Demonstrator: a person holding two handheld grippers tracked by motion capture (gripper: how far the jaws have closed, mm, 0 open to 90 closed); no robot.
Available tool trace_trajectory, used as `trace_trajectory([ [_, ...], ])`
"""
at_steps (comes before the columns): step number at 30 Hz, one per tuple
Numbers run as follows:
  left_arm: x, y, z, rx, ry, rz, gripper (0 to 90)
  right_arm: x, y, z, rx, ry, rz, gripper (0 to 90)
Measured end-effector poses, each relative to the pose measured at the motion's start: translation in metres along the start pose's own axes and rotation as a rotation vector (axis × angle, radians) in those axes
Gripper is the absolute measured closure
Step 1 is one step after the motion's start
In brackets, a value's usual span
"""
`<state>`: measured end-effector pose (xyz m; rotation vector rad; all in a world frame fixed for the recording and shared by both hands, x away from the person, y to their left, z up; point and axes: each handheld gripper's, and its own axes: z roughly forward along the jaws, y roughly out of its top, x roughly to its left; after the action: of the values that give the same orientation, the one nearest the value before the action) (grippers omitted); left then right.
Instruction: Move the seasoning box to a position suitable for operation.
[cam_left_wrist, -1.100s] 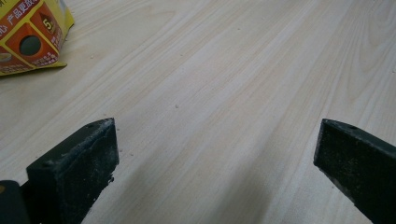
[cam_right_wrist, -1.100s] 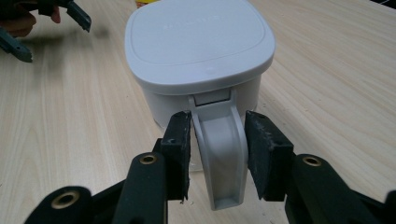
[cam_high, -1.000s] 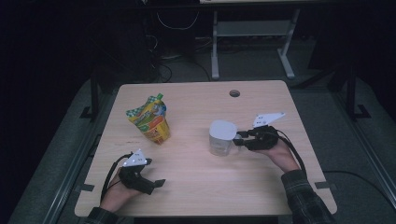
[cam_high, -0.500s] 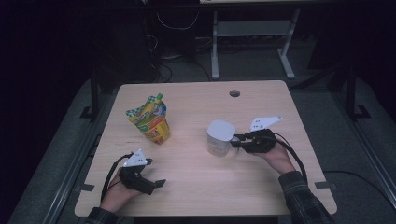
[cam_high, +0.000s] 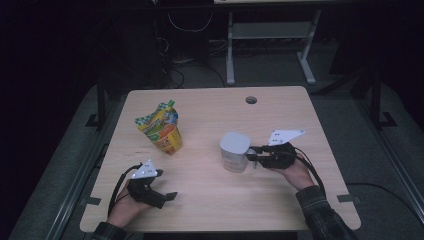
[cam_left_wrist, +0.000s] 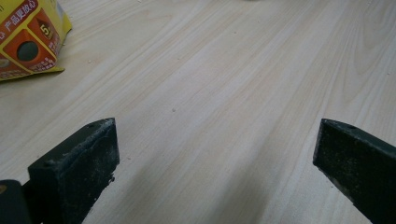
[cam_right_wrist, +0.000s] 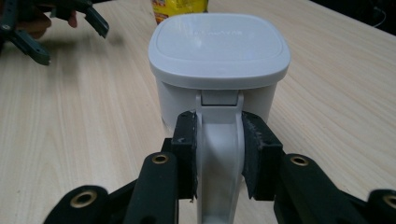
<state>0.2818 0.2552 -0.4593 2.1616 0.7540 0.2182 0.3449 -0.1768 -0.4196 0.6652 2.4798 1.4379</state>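
A white lidded cup (cam_high: 234, 151) (cam_right_wrist: 218, 51) stands on the wooden table (cam_high: 210, 195), right of centre. My right gripper (cam_high: 252, 155) (cam_right_wrist: 218, 126) comes at it level from the right. Its jaws have just been closing and now press from both sides on the cup's white handle (cam_right_wrist: 218, 140). A yellow and green snack pouch (cam_high: 161, 127) (cam_left_wrist: 28, 37) stands upright to the left. Near the front left edge my left gripper (cam_high: 167, 196) (cam_left_wrist: 215, 140) rests low over bare wood, jaws wide apart with nothing between them.
A round cable hole (cam_high: 251, 100) sits near the table's far edge. Dark floor, cables and a metal stand lie beyond the table. In the right gripper view the left gripper (cam_right_wrist: 56, 18) shows at the far left, and the pouch (cam_right_wrist: 180, 7) behind the cup.
The right gripper's jaws have narrowed onto the cup's handle, and the cup has shifted slightly to the left. The left hand has stayed put.
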Motion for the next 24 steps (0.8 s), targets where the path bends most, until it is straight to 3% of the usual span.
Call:
trace_trajectory([
  [6,-0.001,0.000,-0.001,-0.004,-0.001,-0.002,0.0,0.008,-0.002,-0.003,-0.007,0.024,0.011,68.6],
  [24,-0.004,0.001,0.000,-0.004,-0.011,0.000,0.0,0.050,-0.012,-0.012,-0.005,0.130,-0.043,68.4],
])
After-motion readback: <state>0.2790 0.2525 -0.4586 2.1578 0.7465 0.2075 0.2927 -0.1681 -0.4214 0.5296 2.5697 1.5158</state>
